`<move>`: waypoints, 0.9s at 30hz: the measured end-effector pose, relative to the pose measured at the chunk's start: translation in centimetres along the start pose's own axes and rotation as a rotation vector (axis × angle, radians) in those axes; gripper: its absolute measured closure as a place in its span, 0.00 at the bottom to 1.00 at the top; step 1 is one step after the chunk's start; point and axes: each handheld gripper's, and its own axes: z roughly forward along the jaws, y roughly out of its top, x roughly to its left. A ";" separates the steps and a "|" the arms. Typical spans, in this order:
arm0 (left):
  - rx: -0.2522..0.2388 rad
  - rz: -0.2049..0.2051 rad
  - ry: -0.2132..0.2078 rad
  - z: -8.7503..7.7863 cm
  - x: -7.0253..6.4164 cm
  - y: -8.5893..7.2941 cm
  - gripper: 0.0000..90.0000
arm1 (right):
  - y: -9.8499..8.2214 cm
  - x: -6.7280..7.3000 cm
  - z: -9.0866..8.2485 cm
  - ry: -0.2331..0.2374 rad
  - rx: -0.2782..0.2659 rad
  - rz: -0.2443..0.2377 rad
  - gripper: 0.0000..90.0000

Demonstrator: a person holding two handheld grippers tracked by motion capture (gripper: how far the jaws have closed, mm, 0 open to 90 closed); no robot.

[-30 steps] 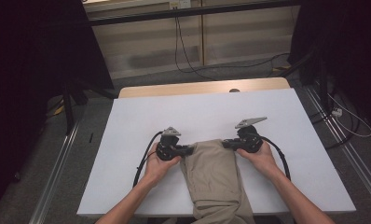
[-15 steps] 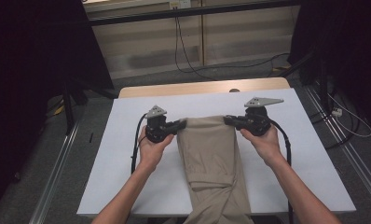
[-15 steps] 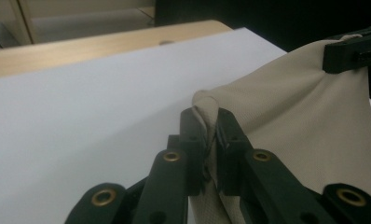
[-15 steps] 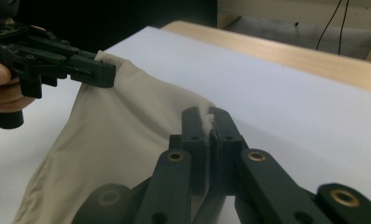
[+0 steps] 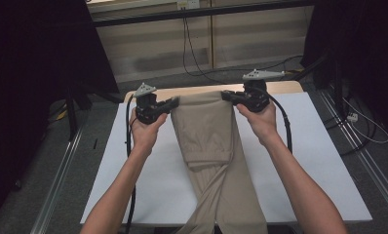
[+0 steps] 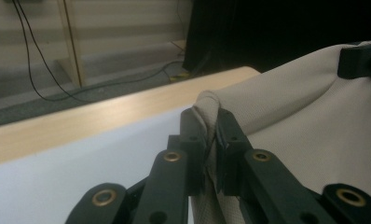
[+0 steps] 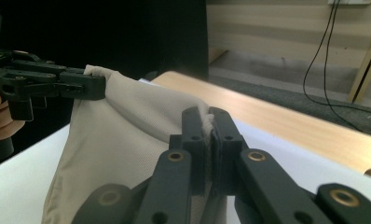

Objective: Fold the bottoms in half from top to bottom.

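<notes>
White table (image 5: 319,161) below; left hand-held gripper (image 5: 173,103) and right hand-held gripper (image 5: 226,95) each clamped on beige trousers (image 5: 206,131) top corners.

Plain beige trousers (image 5: 209,141), black grippers, a white table (image 5: 323,161) with a light wood edge

I see matt beige woven cloth in the trousers (image 5: 206,131), matt black plastic fingers (image 6: 193,135) with brass-coloured rivets, and a smooth white surface (image 5: 319,146) edged in pale wood.
</notes>
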 end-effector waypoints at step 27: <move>0.113 -0.030 0.057 8.2 1.9 2.3 0.80 | 1.7 -6.1 4.6 -0.199 0.068 0.041 0.69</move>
